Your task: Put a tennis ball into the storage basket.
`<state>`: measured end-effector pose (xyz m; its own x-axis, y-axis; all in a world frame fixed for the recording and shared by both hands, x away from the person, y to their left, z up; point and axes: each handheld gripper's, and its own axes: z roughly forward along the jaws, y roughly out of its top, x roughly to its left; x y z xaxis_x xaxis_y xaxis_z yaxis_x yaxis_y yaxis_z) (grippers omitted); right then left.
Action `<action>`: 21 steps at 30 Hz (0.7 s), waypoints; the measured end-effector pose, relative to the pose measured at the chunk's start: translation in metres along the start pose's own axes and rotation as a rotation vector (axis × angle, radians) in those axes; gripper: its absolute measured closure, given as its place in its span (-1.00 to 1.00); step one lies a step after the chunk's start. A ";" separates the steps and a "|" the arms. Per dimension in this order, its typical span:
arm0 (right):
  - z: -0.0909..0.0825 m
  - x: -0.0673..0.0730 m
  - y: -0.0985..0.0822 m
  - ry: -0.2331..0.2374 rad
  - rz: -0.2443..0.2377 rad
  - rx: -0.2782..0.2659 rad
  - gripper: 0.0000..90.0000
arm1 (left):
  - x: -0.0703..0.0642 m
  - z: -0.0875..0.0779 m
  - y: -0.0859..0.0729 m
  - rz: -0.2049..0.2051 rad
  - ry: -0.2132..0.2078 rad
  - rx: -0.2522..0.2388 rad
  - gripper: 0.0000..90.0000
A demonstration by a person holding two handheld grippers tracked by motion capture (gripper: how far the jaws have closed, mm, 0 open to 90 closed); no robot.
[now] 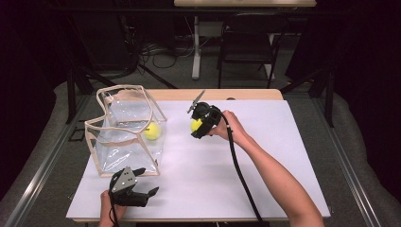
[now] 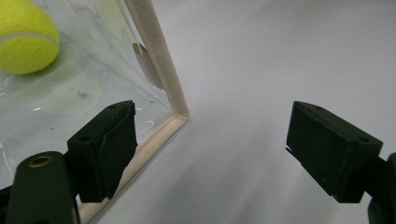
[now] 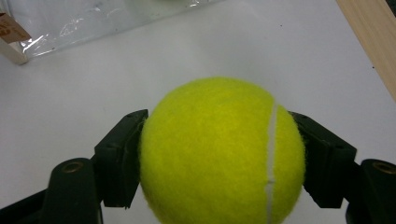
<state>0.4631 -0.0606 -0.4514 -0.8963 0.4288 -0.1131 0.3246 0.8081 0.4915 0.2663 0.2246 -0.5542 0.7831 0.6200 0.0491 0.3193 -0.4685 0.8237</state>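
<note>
**Right claw gripping a tennis ball beside the clear bag**

The right claw (image 1: 198, 126) is clamping a yellow tennis ball (image 1: 196, 125) between its two black jaws, out over the middle of the white desk (image 1: 265, 156). In the right gripper view the ball (image 3: 222, 151) is sitting squarely between the pads, one pressing on each side, with its white seam running down the right half. Whether the ball is resting on the desk or being held just above it is hard to tell.

To the left of it a clear plastic bag (image 1: 125, 130) with beige trim is standing open on the desk. A second tennis ball (image 1: 152, 131) is lying inside it, against the wall that is facing the right claw. The gripped ball is sitting near the bag but apart from it.

The left claw (image 1: 142, 191) is resting low at the near edge of the desk, just in front of the bag's near corner. Its jaws are standing wide apart with nothing between them; in the left gripper view one jaw is showing in front of the bag's trimmed corner (image 2: 180, 114), and the second ball (image 2: 25, 39) is showing through the plastic.
</note>
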 end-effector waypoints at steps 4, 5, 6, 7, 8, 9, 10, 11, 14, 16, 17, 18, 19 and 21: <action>0.002 0.001 0.004 0.003 -0.002 -0.004 -0.42 | 0.000 0.000 0.000 0.001 0.001 -0.001 -0.64; 0.002 0.002 0.005 0.004 -0.004 -0.008 -0.42 | 0.000 0.000 0.000 0.000 -0.001 -0.003 -0.64; 0.002 0.002 0.006 0.004 -0.006 -0.007 -0.42 | 0.000 0.000 0.000 -0.001 -0.001 -0.003 -0.64; 0.002 0.002 0.008 0.005 -0.007 -0.012 -0.42 | 0.000 0.000 0.000 0.001 -0.002 -0.001 -0.64; 0.002 0.003 0.009 0.007 -0.011 -0.014 -0.42 | 0.000 0.000 0.000 0.001 -0.003 -0.002 -0.64; 0.002 0.003 0.010 0.009 -0.010 -0.016 -0.42 | 0.000 0.000 0.000 0.000 -0.004 -0.003 -0.64; 0.002 0.004 0.012 0.010 -0.008 -0.015 -0.42 | 0.000 0.000 0.000 0.000 -0.004 -0.001 -0.64; 0.002 0.004 0.013 0.011 -0.012 -0.018 -0.42 | 0.000 0.000 0.000 0.002 -0.005 -0.001 -0.64; 0.003 0.005 0.017 0.017 -0.017 -0.025 -0.42 | 0.000 0.000 0.000 0.002 -0.006 -0.003 -0.64; 0.003 0.006 0.019 0.019 -0.014 -0.029 -0.42 | 0.000 0.000 0.000 0.000 -0.005 -0.007 -0.64; 0.003 0.005 0.020 0.019 -0.016 -0.028 -0.42 | 0.000 0.000 0.000 -0.001 -0.005 -0.008 -0.64; 0.003 0.005 0.021 0.022 -0.012 -0.031 -0.42 | 0.000 0.000 0.000 0.001 -0.005 -0.006 -0.64; 0.003 0.004 0.021 0.020 -0.016 -0.033 -0.42 | 0.000 0.001 0.000 0.003 -0.006 -0.006 -0.64; 0.002 0.004 0.023 0.024 -0.011 -0.034 -0.42 | 0.000 0.001 0.000 0.004 -0.007 -0.005 -0.64</action>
<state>0.4679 -0.0395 -0.4427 -0.9068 0.4101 -0.0978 0.3049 0.7981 0.5196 0.2666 0.2237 -0.5543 0.7879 0.6138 0.0486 0.3134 -0.4677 0.8265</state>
